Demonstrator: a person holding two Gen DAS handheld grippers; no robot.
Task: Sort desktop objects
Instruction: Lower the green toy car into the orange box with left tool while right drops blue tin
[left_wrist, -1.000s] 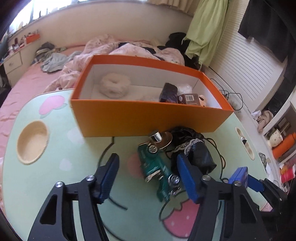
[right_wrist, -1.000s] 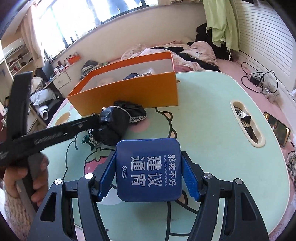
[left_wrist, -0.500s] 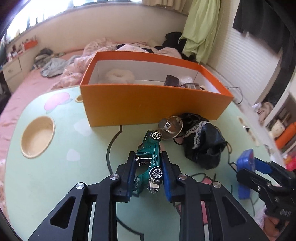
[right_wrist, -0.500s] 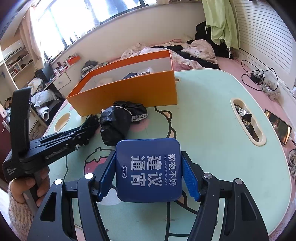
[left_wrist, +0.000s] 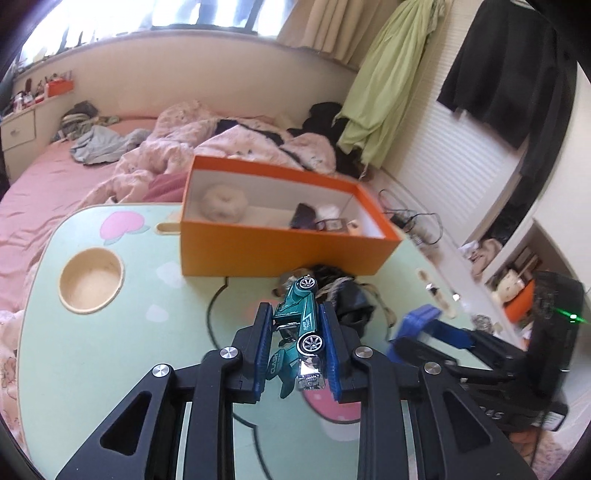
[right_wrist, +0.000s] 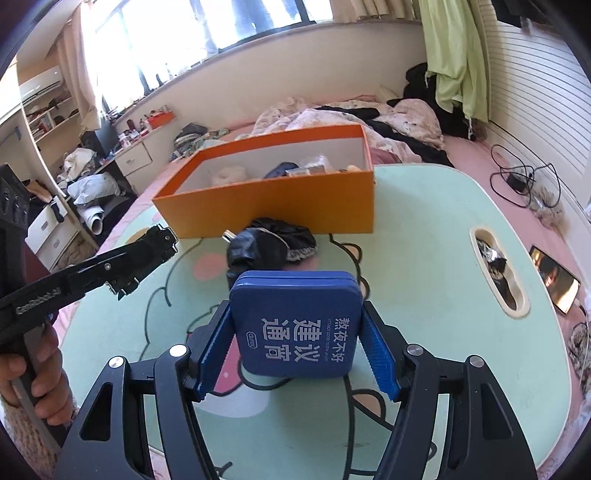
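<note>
The left tool (left_wrist: 295, 343) was clamped on a green toy car (left_wrist: 300, 325), held clear above the pale green worktop (left_wrist: 122, 350), the car on its side with two silver-spoked wheels turned to the tool's right and its nose pointing forward. Ahead of that tool stood an open orange box (left_wrist: 273, 245), its near wall facing the tool and its far edge close to the worktop's far rim, where a pink bed (left_wrist: 44, 192) began. Open worktop spread to the tool's left, broken only by a round cream recess (left_wrist: 91, 280) near the left edge. Between the car and the box lay a black crumpled bag (left_wrist: 347, 299), just ahead and slightly right of the tool. Inside the box sat a pale fluffy ring (left_wrist: 223, 203) at the left end and a few small dark items toward the right.

The right tool (right_wrist: 295, 343) gripped a blue tin (right_wrist: 295, 325) with white Chinese lettering, flat face up, rounded corners, held above the worktop. The black bag lay directly ahead of it, touching or nearly touching the box's front wall. To the right of this tool the worktop ran bare to a slot-shaped recess (right_wrist: 496, 273) near its edge. The left tool reached in from the left, level with the bag, with its car hidden in the right wrist view.
</note>
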